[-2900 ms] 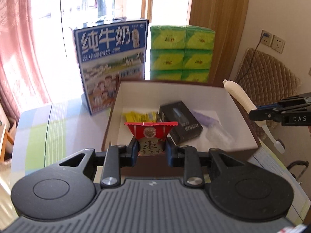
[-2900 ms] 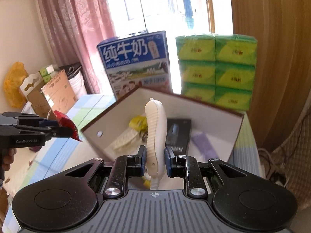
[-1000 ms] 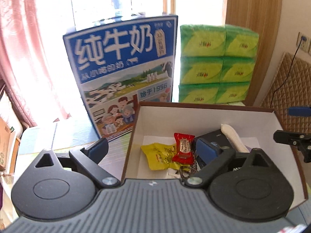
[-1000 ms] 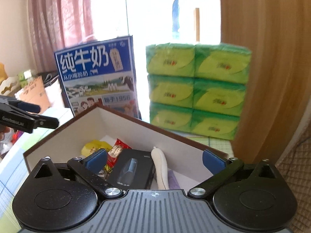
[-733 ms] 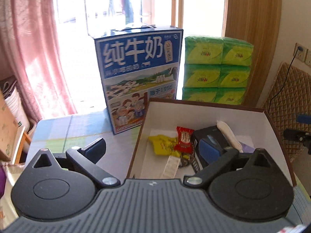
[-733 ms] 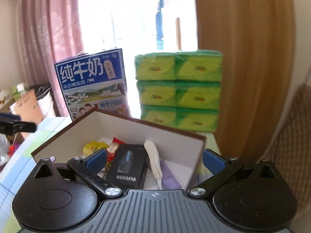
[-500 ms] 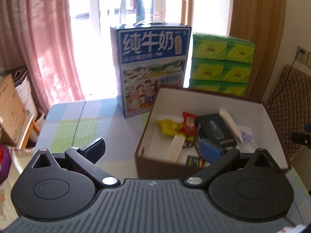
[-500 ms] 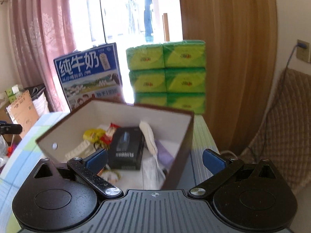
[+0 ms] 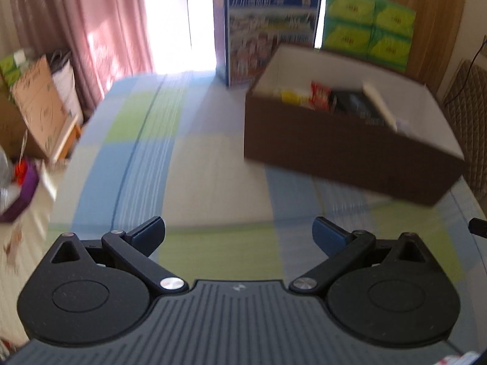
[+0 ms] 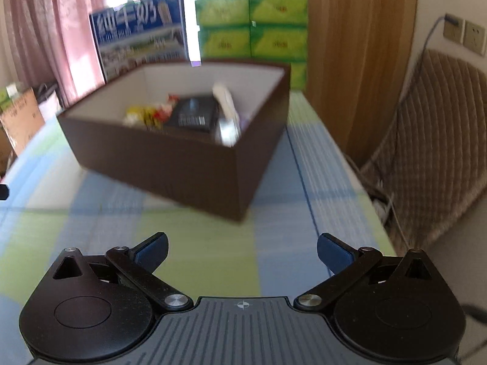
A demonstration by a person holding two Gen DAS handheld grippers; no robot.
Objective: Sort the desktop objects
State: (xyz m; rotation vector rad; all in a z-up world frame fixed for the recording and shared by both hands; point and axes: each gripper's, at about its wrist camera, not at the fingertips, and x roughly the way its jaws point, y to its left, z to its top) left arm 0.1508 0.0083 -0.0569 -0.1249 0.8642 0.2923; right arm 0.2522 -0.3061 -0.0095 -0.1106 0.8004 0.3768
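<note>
Left gripper (image 9: 239,231) and right gripper (image 10: 242,251): both spread wide, empty. Dark-brown cardboard box (image 10: 188,164) lies ahead, nearer the right gripper.

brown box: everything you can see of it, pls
The box is open-topped and rectangular, looks like cardboard: dark brown outside, white inside. It sits flat on the checked tablecloth, in front of the milk carton and green tissue packs. Inside: yellow and red packets, a black item, a white tube. Neither gripper touches it.
</note>
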